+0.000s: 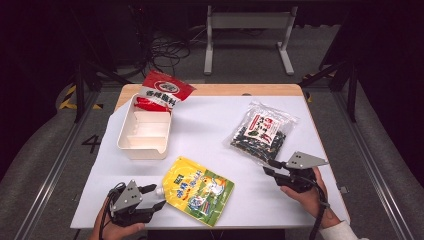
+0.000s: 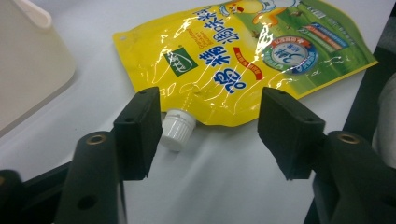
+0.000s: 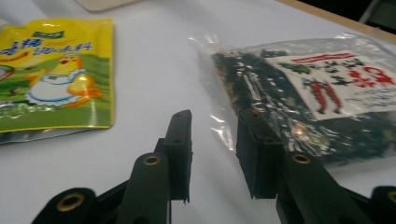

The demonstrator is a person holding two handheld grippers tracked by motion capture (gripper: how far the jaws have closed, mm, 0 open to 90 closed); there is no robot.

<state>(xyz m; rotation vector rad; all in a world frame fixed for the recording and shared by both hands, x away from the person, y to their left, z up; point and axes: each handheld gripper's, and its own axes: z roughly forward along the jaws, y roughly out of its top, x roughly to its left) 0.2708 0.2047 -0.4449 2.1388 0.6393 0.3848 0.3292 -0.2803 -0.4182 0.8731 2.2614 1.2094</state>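
Note:
A yellow spouted pouch (image 1: 200,190) (image 2: 243,51) (image 3: 56,79) lies flat near the table's front edge. Its white screw cap (image 2: 177,130) points at my left gripper (image 1: 156,196) (image 2: 210,112), which is open and low over the table. The cap sits just beside the left-hand jaw, while the other jaw stands well clear. A clear bag of dark dried food with a red-and-white label (image 1: 261,132) (image 3: 303,102) lies at the right. My right gripper (image 1: 270,167) (image 3: 215,126) is open at that bag's near edge, with the clear plastic rim in the gap between the jaws.
A white divided tray (image 1: 142,150) stands at the left. A red snack bag (image 1: 162,90) leans into its far end. The white table top (image 1: 210,125) is bare between the tray and the clear bag. A metal stand and cables lie on the floor beyond.

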